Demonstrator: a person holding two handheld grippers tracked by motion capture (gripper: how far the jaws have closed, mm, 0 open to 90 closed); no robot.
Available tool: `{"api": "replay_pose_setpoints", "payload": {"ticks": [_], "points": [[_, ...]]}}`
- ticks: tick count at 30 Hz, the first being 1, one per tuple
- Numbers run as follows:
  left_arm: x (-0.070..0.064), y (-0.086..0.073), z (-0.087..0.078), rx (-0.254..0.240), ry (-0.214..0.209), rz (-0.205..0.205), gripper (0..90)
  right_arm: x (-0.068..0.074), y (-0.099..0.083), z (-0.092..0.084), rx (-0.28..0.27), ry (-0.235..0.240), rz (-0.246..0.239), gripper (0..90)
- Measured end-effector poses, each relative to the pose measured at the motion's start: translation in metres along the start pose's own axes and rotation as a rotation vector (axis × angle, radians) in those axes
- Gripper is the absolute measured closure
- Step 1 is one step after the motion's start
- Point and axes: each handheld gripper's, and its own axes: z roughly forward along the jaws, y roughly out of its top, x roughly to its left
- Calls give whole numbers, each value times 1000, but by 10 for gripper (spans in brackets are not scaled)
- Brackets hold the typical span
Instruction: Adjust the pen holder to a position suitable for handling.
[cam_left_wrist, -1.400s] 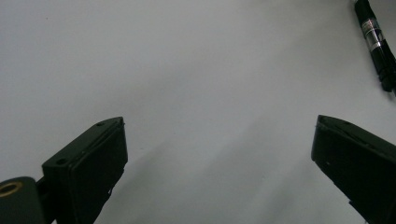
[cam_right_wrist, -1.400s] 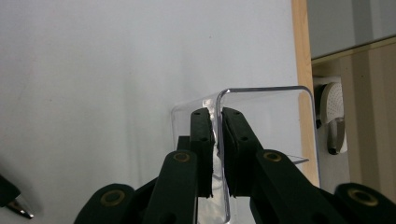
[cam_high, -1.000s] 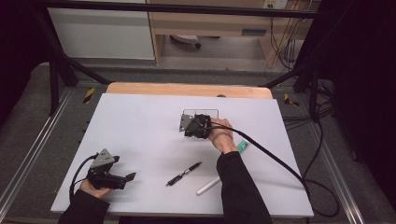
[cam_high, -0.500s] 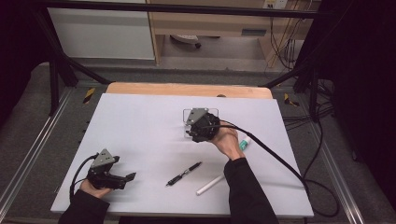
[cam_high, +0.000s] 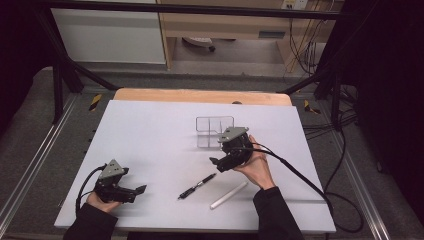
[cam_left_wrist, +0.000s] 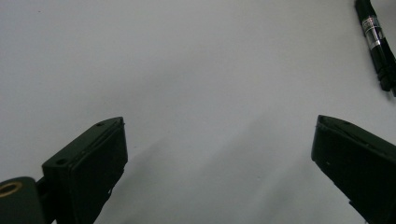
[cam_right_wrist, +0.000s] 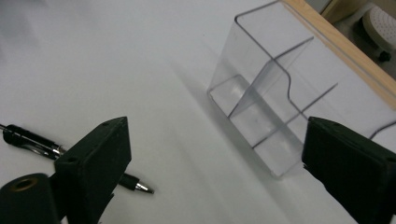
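Observation:
A clear plastic holder (cam_high: 215, 131) with dividers stands upright on the white table top (cam_high: 150, 130), right of centre. My right gripper (cam_high: 218, 164) hovers just in front of it, pointing toward the near left. Its jaws have just been opening and stand wide apart with nothing between them. In the right gripper view (cam_right_wrist: 215, 163) the holder (cam_right_wrist: 280, 107) is ahead on the right and a black pen (cam_right_wrist: 32, 140) lies on the left. The black pen (cam_high: 197, 186) rests near the front edge beside a white stick (cam_high: 229, 195). My left gripper (cam_high: 141, 189) sits open at the front left, with the pen (cam_left_wrist: 376, 42) far off.
A wooden strip (cam_high: 200, 96) borders the table's far edge. The right gripper's cable (cam_high: 300, 175) runs over the right side of the table. Black frame bars (cam_high: 60, 75) and loose cables (cam_high: 345, 130) stand around the table.
My right gripper has drawn back from the clear holder toward the near left, its jaws now wide apart. The holder stands free. The left gripper has stayed put.

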Motion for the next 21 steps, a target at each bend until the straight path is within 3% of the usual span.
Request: {"api": "replay_pose_setpoints", "payload": {"ticks": [12,21], "points": [[-5,6,0,-1,-6,1,33,-4,-52,-16,-42,33,144,37],[-12,11,4,1,-17,1,33,-10,-91,-30,-28,12,209,14]]}}
